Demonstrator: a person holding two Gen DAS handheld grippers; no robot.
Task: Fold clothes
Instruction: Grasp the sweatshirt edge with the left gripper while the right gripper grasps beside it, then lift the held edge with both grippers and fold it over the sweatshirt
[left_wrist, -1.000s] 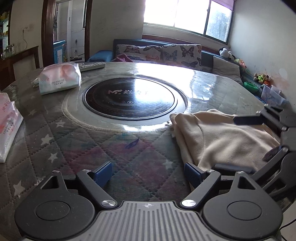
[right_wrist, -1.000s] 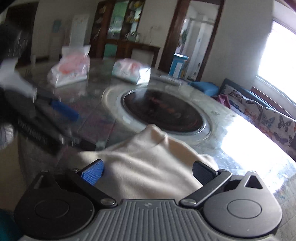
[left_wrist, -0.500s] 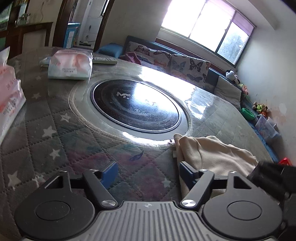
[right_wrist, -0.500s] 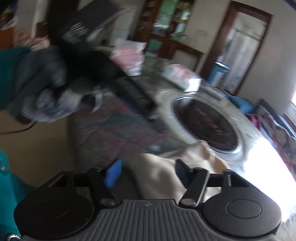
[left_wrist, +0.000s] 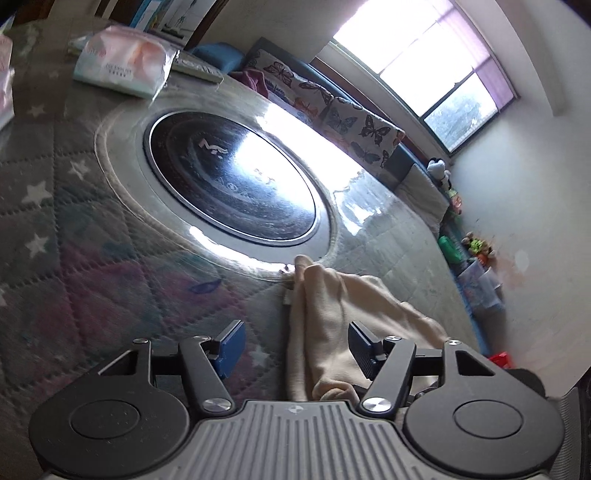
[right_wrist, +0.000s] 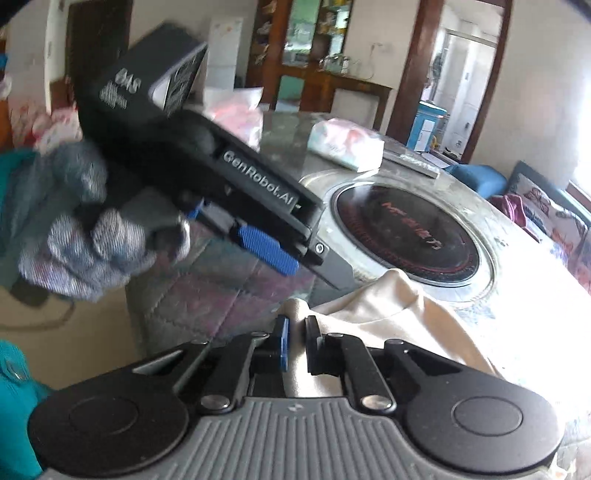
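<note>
Pinching a soft cream garment (right_wrist: 391, 314) in my right tool (right_wrist: 295, 338), clamped on a near fold, left tool (left_wrist: 295, 341) spread apart, cloth crumpled lengthwise toward the far glossy round hob (left_wrist: 232, 181), on quilted tabletop (left_wrist: 92, 240).

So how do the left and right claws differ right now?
The left claw is wide open, cream cloth lying loose between its fingers; the right claw is nearly closed, pinching a cloth fold. The left sits tilted; the right is level. Both are at the cloth's near edge.
</note>
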